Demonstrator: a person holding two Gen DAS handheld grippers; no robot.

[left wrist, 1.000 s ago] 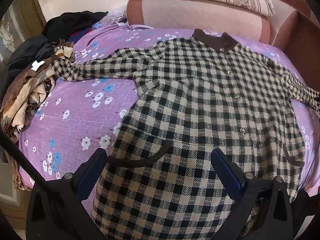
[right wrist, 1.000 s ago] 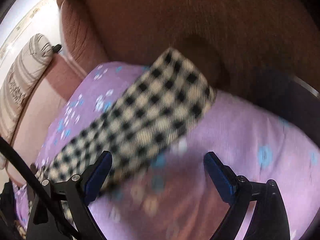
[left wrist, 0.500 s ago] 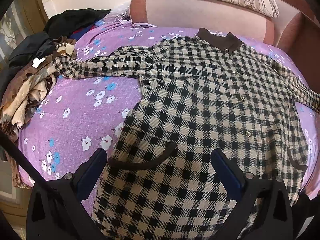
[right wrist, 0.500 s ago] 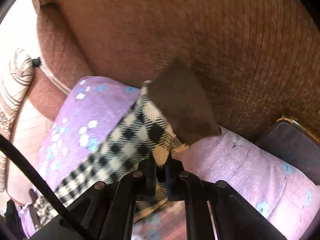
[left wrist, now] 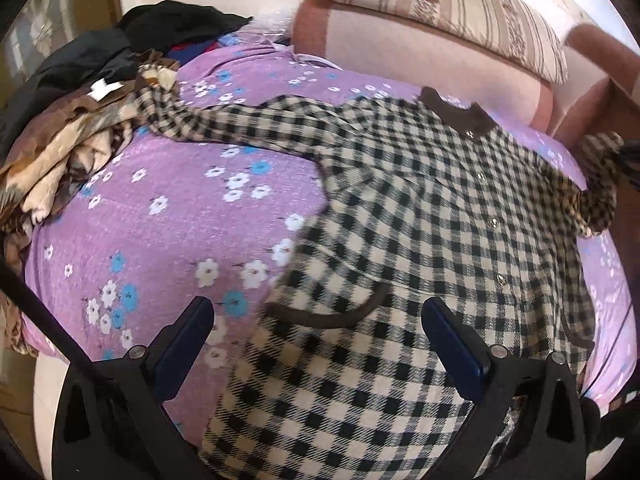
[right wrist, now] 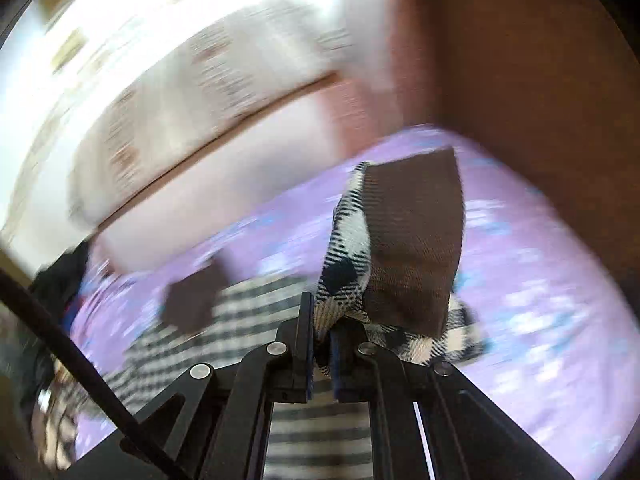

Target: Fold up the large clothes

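While a checked coat (left wrist: 420, 216) lies spread front-up across a purple flowered bedspread (left wrist: 160, 224), its brown collar (left wrist: 456, 114) toward the far pillows, the left gripper (left wrist: 316, 344) hovers above the near hem with its blue-padded fingers spread wide and nothing between them. One sleeve (left wrist: 224, 124) stretches flat to the far left, its end reaching a heap of brown, tan and black clothes (left wrist: 68, 136) at the bed's left edge. At the right side, the right gripper (right wrist: 322, 344) has its fingers pressed together on the other sleeve (right wrist: 348, 264) just behind the brown cuff (right wrist: 416, 240), which stands raised off the bedspread (right wrist: 540, 280); from the left wrist view that sleeve (left wrist: 600, 184) shows bunched and lifted at the far right. A striped pillow (left wrist: 448, 12) rests on a pink headboard cushion (left wrist: 420, 60) beyond the coat. The right wrist view is blurred by motion.
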